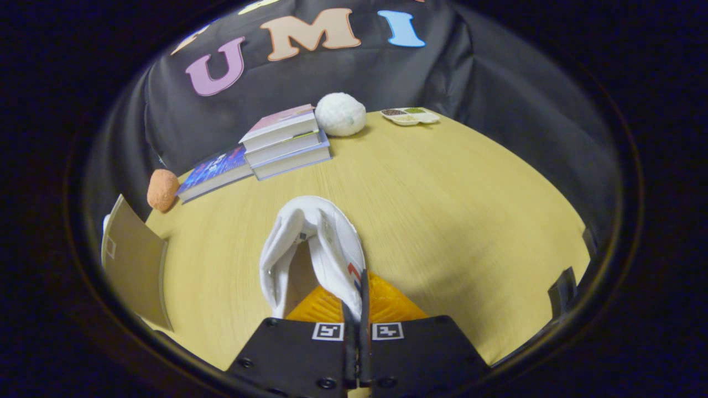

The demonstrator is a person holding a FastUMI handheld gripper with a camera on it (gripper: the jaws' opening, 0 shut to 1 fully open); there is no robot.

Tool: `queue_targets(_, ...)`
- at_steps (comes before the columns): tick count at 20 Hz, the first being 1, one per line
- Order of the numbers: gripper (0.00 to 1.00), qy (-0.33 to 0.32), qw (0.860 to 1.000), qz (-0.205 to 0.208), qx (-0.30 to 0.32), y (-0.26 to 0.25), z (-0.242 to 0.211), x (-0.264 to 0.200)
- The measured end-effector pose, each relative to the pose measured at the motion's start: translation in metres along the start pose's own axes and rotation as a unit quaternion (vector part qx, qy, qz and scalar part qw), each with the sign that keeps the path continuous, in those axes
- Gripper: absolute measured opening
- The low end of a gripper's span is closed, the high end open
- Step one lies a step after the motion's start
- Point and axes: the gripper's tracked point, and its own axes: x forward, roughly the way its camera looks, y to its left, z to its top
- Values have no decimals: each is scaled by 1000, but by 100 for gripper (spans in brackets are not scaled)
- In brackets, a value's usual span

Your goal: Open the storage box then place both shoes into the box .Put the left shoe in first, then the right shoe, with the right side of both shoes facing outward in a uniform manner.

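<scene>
Claw (357, 309) clamped on white canvas shoe's (315, 249) side wall, held over pale wooden surface (442, 210); judged carrying step, next needing transfer toward tan box flap (133, 265) alongside.

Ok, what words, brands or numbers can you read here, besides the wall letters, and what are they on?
Book covers: print too blurred to read.
White shoe, its side wall pinched between the shut fingers: a red and blue mark, no readable word.
Square markers behind the fingers: patterns, not text.
</scene>
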Motion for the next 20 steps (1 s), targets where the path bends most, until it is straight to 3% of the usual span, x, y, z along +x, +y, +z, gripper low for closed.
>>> queue_targets(2, 5, -8, 997, -32, -66, 3, 8, -9)
queue_targets(5, 4, -20, 991, -37, -126, 25, 20, -20)
queue_targets(8, 3, -49, 984, -61, -159, 38, 38, -44)
queue_targets(13, 2, -131, 973, -89, -166, 75, 108, -119)
queue_targets(16, 3, -187, 970, -60, -143, 121, 149, -171)
queue_targets(20, 3, -248, 962, 10, -111, 205, 188, -231)
